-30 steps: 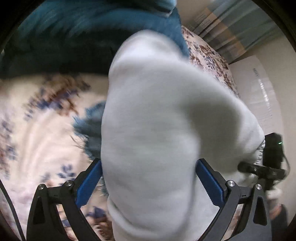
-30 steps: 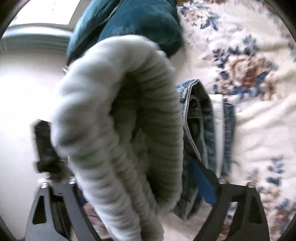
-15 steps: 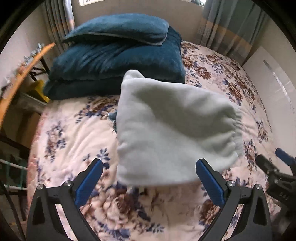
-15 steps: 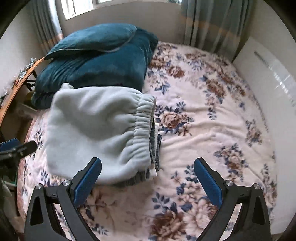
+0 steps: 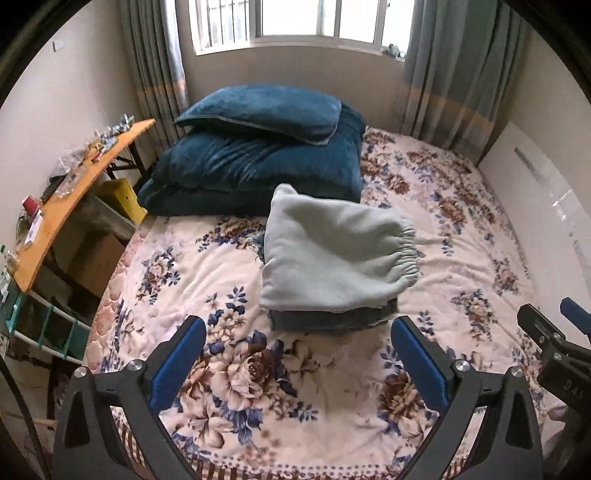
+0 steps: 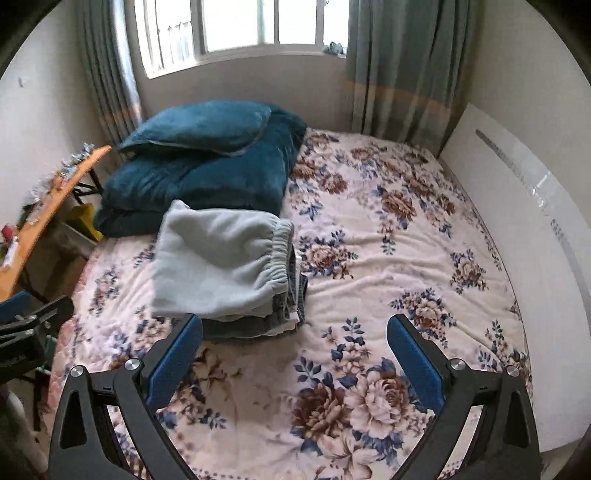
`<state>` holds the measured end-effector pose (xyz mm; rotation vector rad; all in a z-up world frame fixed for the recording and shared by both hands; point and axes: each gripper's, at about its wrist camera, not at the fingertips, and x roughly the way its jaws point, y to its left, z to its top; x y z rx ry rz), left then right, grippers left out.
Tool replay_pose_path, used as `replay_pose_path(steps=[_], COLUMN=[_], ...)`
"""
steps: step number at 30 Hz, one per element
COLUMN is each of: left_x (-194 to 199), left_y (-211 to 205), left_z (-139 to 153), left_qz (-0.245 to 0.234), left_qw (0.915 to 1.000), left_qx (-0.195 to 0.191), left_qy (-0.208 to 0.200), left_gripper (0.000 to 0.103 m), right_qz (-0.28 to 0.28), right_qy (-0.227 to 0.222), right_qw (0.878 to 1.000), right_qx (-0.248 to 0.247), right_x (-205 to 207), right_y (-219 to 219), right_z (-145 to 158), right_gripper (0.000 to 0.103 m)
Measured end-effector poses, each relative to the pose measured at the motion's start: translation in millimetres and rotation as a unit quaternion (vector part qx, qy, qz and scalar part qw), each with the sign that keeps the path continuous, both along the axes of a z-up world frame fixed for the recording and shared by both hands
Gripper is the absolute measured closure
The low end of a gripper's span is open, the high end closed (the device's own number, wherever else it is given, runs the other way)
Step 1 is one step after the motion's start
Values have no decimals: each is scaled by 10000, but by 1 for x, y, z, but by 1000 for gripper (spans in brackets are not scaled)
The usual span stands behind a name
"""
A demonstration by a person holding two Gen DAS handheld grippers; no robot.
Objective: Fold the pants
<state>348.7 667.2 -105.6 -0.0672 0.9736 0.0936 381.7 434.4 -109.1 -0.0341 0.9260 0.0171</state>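
Your left gripper (image 5: pixel 297 354) sits at the bottom centre of the left wrist view with its blue-padded fingers (image 5: pixel 179 363) spread wide apart and nothing between them. Your right gripper (image 6: pixel 295 352) occupies the bottom centre of the right wrist view in the same condition: fingers spread, empty. Part of the right gripper also appears at the lower right edge of the left wrist view, and part of the left gripper at the lower left edge of the right wrist view.

The folded pale grey-green pants (image 5: pixel 332 254) lie in the centre of the left wrist view, and left of centre in the right wrist view (image 6: pixel 218 258). The elastic waistband (image 6: pixel 280 251) faces the right side of the frame. The pants rest on top of a stack of darker folded garments (image 6: pixel 258 325), of which only the edges show, at the lower and right sides of the pants. Neither gripper touches the pants or the stack; both are held back from them, above the bedspread.

The stack sits on a floral bedspread (image 6: pixel 388 258) that fills most of both views. Directly behind the pants, toward the upper left of centre, a dark teal folded duvet (image 5: pixel 258 170) carries a matching pillow (image 5: pixel 266 110). A wooden shelf (image 5: pixel 66 199) with small items runs along the left edge. A window (image 5: pixel 295 22) and curtains (image 5: pixel 443 74) span the top. A white panel (image 6: pixel 517 206) borders the bed on the right.
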Motion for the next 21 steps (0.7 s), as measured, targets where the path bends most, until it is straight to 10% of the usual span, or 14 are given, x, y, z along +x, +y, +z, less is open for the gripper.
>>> replay_pose_path(steps=[21], left_x=[-98], left_y=[-36], left_z=[112], left_qz=[-49], left_qw=[9965], left_qx=[227], left_qy=[-797], left_gripper=[0], right_qz=[501], right_qy=[-747], right_qw=[9953], right_qx=[368], right_x=[-144], right_y=[-28], right_z=[159], right_gripper=[1])
